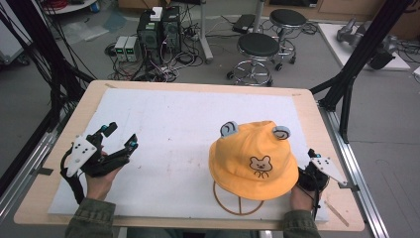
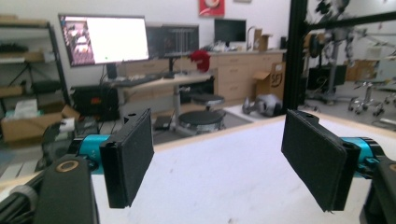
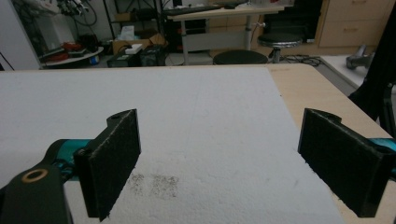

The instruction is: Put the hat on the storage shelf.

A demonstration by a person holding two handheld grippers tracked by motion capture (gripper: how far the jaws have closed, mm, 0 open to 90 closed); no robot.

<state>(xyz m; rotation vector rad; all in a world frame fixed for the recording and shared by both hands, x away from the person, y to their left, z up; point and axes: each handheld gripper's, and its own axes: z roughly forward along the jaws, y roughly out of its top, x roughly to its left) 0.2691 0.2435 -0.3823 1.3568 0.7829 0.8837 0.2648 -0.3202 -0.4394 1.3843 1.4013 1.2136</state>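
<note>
A yellow bucket hat [image 1: 252, 156] with two grey ears and a small bear face sits on a brown ring stand [image 1: 238, 204] at the right front of the white mat [image 1: 183, 129]. My right gripper [image 1: 309, 166] is at the hat's right brim, partly hidden by it; in the right gripper view it [image 3: 219, 144] stands open over bare mat. At the mat's left side, far from the hat, a hand holds my left gripper [image 1: 120, 136]. Its jaws are wide apart, and in the left gripper view it [image 2: 219, 144] has nothing between its pads.
The mat lies on a wooden table [image 1: 307, 106] with black frame posts [image 1: 346, 74] at the right and cables at the left. Two black stools [image 1: 257, 49] and computer boxes [image 1: 158, 29] stand on the floor beyond the far edge.
</note>
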